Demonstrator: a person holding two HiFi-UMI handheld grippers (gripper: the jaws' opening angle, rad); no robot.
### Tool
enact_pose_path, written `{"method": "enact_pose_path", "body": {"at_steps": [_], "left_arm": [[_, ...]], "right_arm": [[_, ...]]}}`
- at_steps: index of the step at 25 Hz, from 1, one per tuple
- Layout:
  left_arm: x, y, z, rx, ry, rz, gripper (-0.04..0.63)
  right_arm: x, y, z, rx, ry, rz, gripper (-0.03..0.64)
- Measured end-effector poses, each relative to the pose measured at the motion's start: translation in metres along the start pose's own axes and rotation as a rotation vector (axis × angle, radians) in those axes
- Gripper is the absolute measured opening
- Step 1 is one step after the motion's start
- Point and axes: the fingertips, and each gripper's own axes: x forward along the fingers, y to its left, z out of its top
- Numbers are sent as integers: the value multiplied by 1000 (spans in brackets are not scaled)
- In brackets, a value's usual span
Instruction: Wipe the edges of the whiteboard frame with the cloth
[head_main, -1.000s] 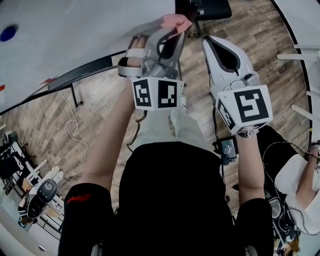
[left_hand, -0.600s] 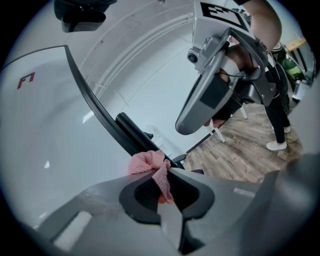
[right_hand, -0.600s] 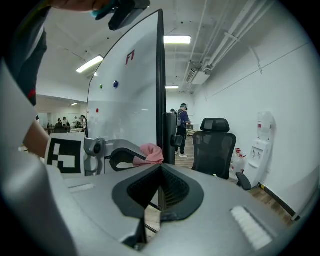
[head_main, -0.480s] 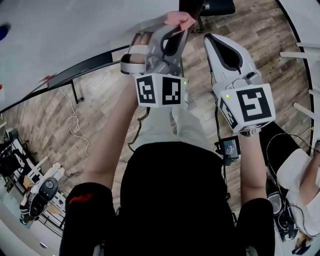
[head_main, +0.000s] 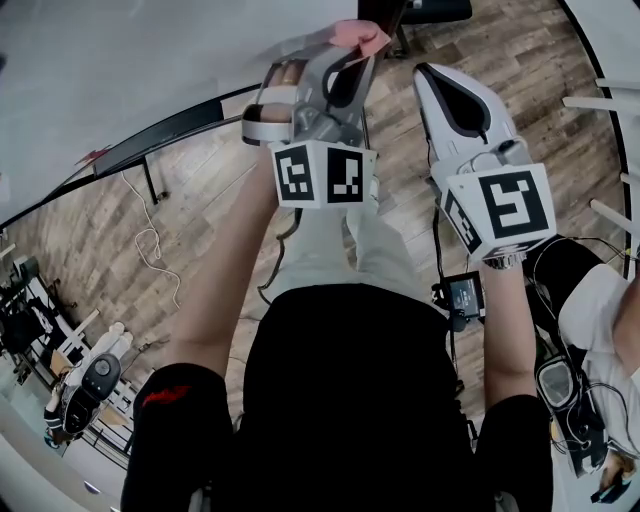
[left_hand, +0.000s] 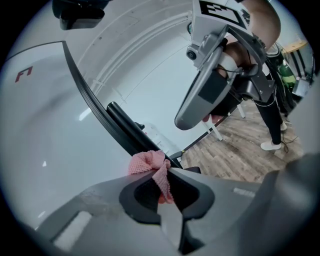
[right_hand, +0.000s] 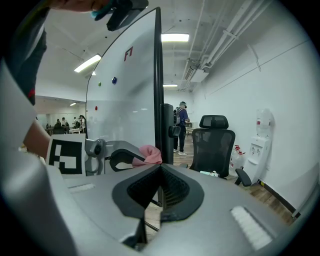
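Hand-held gripper, left: jaws clamped on the pink cloth. A bunched corner stands out past the tips and a strip hangs in the gap behind them. The cloth sits at the black frame of the whiteboard; whether it presses on the edge cannot be told.

Handling, as judged: the cloth is light, soft, knitted and limp. It will likely fold and drag rather than slide, so it is best held close to the bunch, with enough left beyond the tips to meet the frame. The frame looks stiff, narrow and smooth.

Writing: one red mark like a letter F near the board's corner; no brand is legible.

Hand-held gripper, right: jaws together with nothing between them, held beside the left one, off the board. Its marker cube bears black-and-white squares and no words.
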Motion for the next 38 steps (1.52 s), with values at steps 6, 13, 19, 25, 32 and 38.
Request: {"method": "enact_pose_path", "body": {"at_steps": [6,13,19,25,32,38], "left_arm": [[4,-6,-7,-2,7,-7,29],[12,-14,-12,-8,17,-10,29],[13,-19,-17,-1,18,-12,29],[18,-26,-24,7,21,-18,29],[20,-42,-28,6,31,-27,29],[29,-48,-38,-12,46,-31,29]], "right_arm": [[6,0,-7,6,5,5,2],[10,-3,-18,22,9,6,2],[11,-2,-24,26,9,2,2],[14,-2,-30,28,16,6,2],[10,-1,-42,42,20,7,2],[17,-5,-55,55,34,8,2]]}}
